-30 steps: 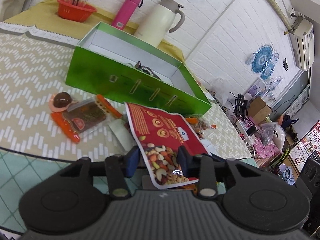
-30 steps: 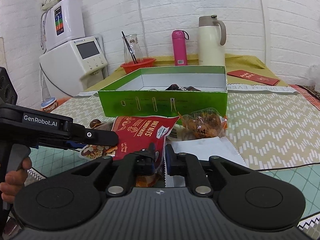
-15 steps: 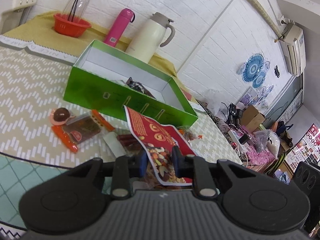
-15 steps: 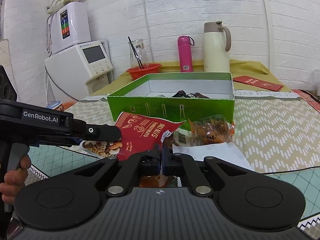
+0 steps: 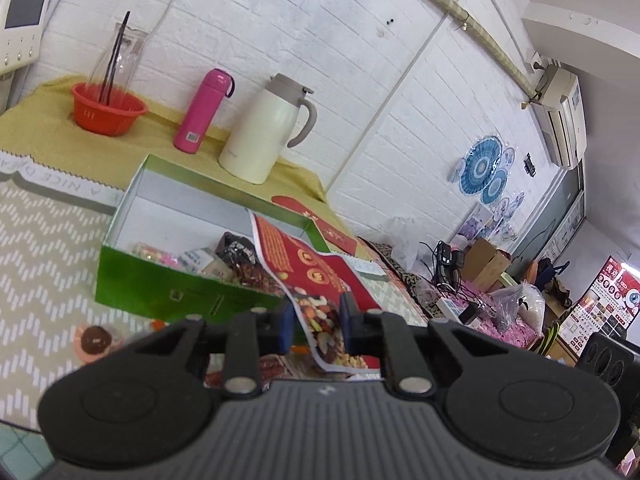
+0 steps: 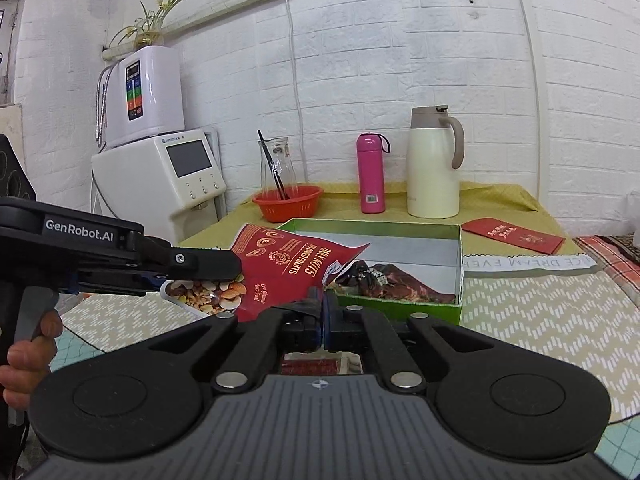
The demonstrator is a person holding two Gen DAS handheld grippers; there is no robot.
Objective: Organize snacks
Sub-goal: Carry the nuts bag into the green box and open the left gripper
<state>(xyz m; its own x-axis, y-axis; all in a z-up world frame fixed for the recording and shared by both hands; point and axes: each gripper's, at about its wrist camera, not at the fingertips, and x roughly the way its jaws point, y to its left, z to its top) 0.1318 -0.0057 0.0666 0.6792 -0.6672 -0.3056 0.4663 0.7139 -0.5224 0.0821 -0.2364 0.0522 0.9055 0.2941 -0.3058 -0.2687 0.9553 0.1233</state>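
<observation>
Your left tongs are clamped on the window end of the red nut bag, their jaws having just closed further with the bag between them; your right tongs are closed, seemingly pinching its lower corner, though that contact is partly hidden; the bag hangs off the worktop, just in front of the green box; keep both grips firm and level so it doesn't twist; carry it over the near wall, clear of the snacks already inside; lower it flat before you release.
</observation>
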